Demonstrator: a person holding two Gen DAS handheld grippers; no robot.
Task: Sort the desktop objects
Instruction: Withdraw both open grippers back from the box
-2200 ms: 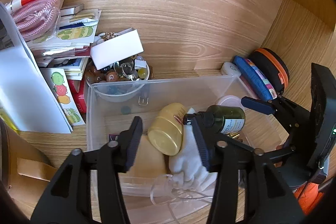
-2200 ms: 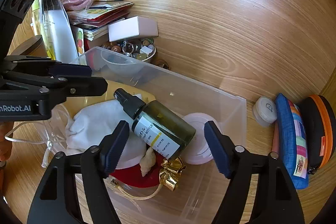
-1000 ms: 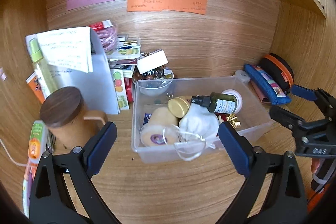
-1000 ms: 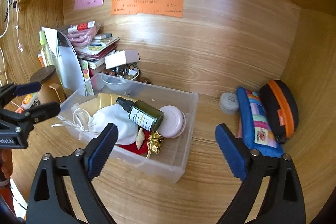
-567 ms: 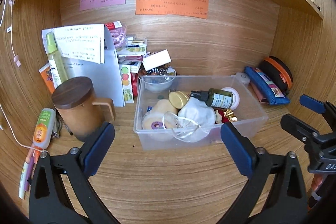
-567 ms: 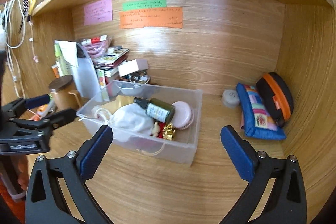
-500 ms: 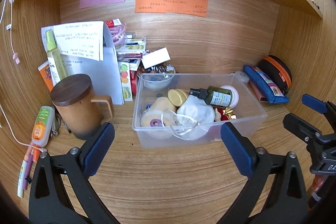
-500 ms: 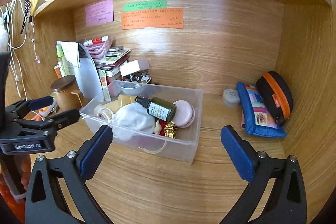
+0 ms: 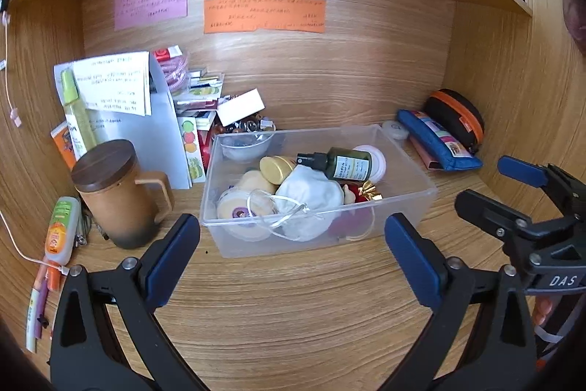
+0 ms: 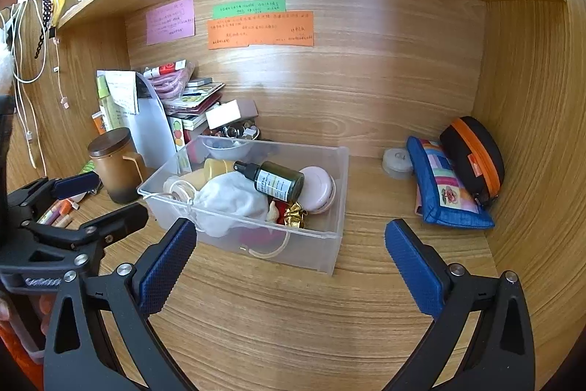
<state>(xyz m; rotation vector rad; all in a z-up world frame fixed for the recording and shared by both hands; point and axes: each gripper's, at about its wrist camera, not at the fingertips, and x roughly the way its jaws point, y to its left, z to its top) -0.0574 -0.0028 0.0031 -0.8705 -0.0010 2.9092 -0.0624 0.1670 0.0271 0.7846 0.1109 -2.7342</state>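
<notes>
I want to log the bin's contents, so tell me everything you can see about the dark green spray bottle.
The spray bottle is dark green and looks like tinted glass or plastic, with a black pump nozzle and a white printed label too small to read. It lies on its side in the clear bin, nozzle pointing left. It rests on top of the white cloth bag, its base against the pink round case. No gripper touches it.

— Any lettering you can read from there?

— I make out "DAS" in white on the right gripper body, seen from my left wrist; the dark green spray bottle carries a white label, too small to read; the wall notes likewise stay illegible.
</notes>
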